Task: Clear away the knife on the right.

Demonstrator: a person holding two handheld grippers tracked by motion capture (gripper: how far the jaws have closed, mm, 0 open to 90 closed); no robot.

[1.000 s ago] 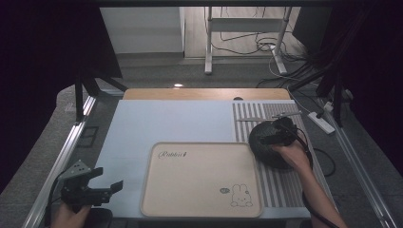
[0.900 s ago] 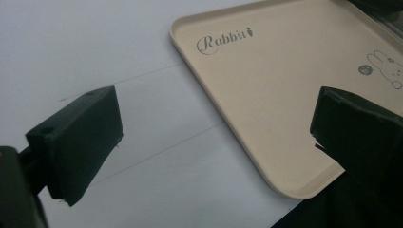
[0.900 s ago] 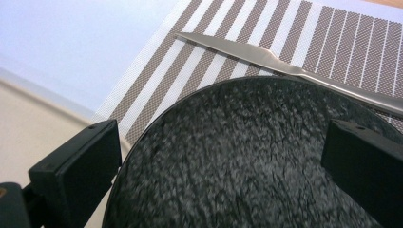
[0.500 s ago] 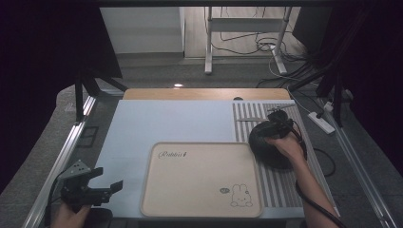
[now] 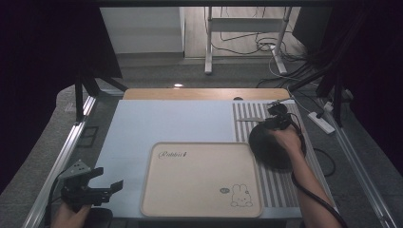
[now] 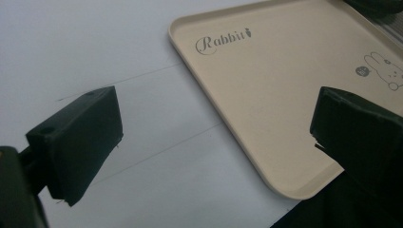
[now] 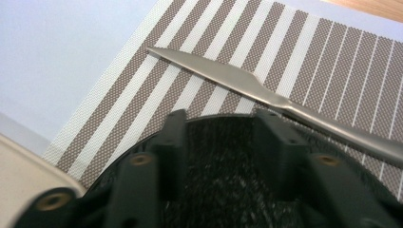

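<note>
Pale blue table surface [image 5: 166, 123] fills the middle of the high view, with dark floor, a desk frame and loose cables beyond its far edge. At the near left corner, your left gripper [image 5: 108, 186] hovers just beside the table's edge, jaws spread wide with nothing between them. In the left gripper view those jaws frame bare table and the near corner of the beige tray [image 6: 280, 95]. That tray, printed with "Rabbit" lettering and a rabbit drawing, lies flat in the near centre of the table. To its right sits a striped placemat [image 5: 247, 114], touching the tray's right edge. On the mat rests a black round dish [image 5: 266, 147], just beside the tray. Your right gripper [image 5: 278, 121] is at the dish's far rim; its jaws have just been closing, and in the right gripper view they stand either side of that rim. Whether the pads press on it cannot be told. A metal knife [image 7: 247, 83] lies on the mat just beyond the dish.
</note>
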